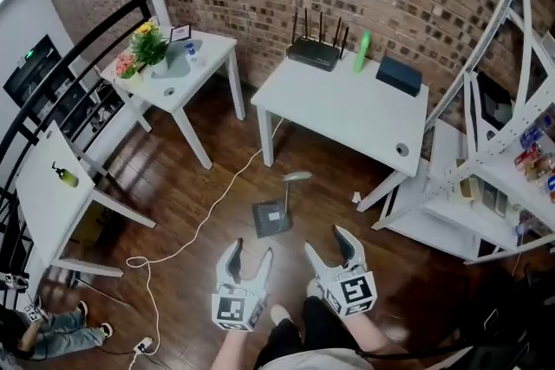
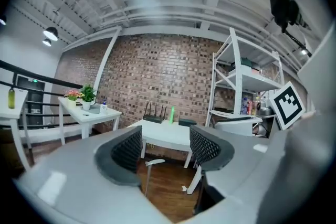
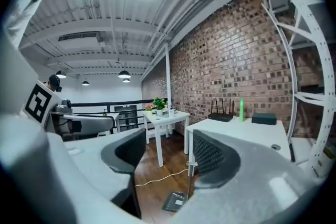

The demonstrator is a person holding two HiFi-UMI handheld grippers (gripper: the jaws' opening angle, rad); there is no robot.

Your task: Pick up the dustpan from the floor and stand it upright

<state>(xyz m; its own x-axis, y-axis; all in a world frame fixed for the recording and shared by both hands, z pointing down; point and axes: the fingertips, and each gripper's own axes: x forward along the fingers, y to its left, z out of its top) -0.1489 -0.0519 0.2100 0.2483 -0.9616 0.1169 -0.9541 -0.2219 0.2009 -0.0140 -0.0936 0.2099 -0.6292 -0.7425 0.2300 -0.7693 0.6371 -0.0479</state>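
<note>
The dustpan stands upright on the wooden floor in front of the white table, its dark pan flat on the boards and its pale handle rising straight up. Nothing holds it. My left gripper hangs open and empty, near me and left of the pan. The right gripper is also open and empty, near me and right of the pan. In the left gripper view the dustpan handle shows between the spread jaws of that gripper, far off. In the right gripper view the dustpan sits low, beyond that gripper.
A white table behind the dustpan carries a router, a green bottle and a dark box. A small table with flowers stands left. A white cable snakes over the floor. White shelving fills the right.
</note>
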